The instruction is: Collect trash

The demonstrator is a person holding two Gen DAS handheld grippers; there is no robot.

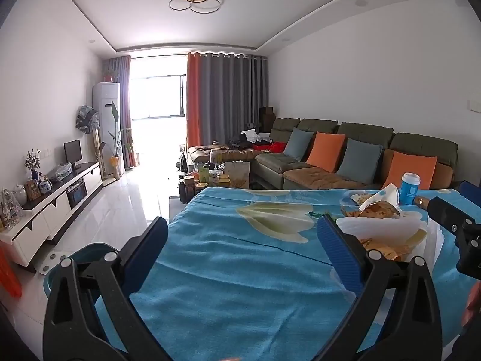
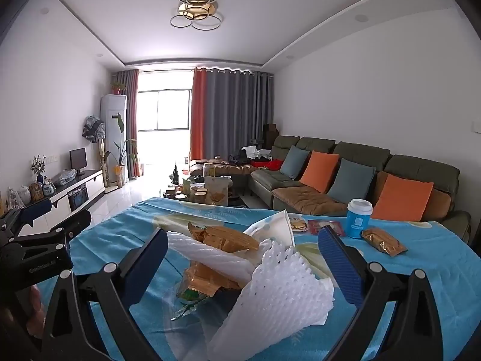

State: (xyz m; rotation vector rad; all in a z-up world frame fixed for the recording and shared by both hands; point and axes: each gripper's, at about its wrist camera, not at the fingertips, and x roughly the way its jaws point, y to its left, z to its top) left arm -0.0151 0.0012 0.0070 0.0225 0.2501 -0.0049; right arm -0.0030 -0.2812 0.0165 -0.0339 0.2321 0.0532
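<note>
A pile of trash lies on the blue flowered cloth [image 2: 126,234]. It holds white foam netting [image 2: 285,288], gold snack wrappers [image 2: 228,237] and a crumpled tissue [image 2: 276,225]. My right gripper [image 2: 243,237] is open just above the pile, and its pads touch nothing. Further right lie a lone gold wrapper [image 2: 383,242], a red packet [image 2: 327,225] and a blue paper cup [image 2: 357,218]. My left gripper [image 1: 242,228] is open over bare cloth [image 1: 225,270], left of the pile [image 1: 378,210]. Each gripper shows at the edge of the other's view, the right gripper [image 1: 457,201] and the left gripper [image 2: 57,215].
A teal bin rim [image 1: 81,254] shows beside the table at the lower left. Beyond the table stand a cluttered coffee table [image 1: 210,177], a green sofa [image 1: 354,150] with orange and blue cushions, and a TV cabinet [image 1: 60,198] along the left wall.
</note>
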